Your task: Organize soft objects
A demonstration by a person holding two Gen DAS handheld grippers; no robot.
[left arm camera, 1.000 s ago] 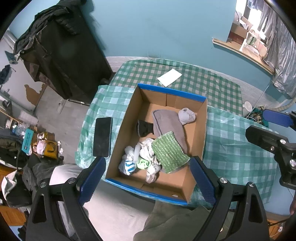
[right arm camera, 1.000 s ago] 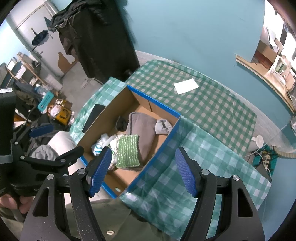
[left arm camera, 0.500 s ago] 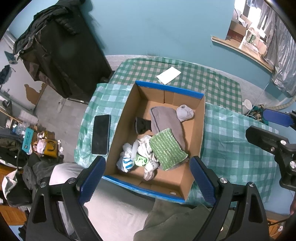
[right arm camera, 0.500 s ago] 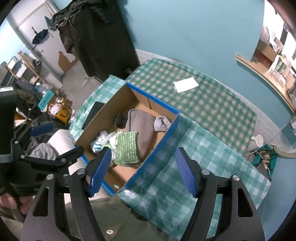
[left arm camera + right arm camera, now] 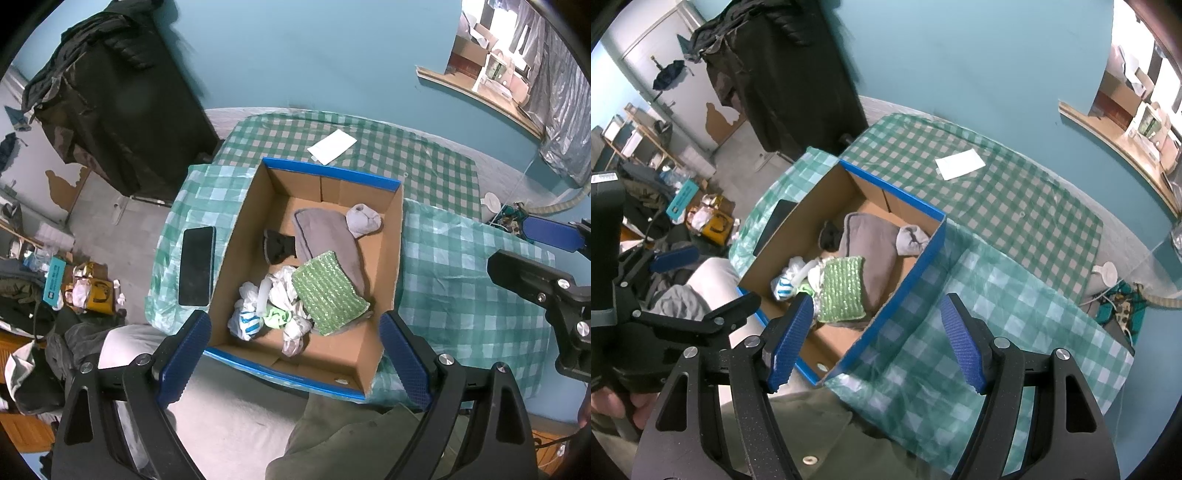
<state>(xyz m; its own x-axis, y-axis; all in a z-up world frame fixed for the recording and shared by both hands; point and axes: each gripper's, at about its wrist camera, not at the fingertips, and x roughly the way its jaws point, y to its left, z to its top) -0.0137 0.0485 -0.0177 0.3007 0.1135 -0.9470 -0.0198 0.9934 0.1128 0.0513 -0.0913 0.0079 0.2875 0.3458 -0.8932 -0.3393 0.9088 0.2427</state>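
With both grippers spread wide and empty above the box (image 5: 388, 254), soft items sit inside: green cloth (image 5: 328, 291) on the gray one (image 5: 325, 236), long axis near-far. Left gripper (image 5: 295, 354) hangs directly over them; right gripper (image 5: 875, 339) is offset right, so left is nearer.

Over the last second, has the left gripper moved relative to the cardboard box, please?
Yes. The left gripper has pulled back from the cardboard box, whose near rim now sits higher between the fingers.
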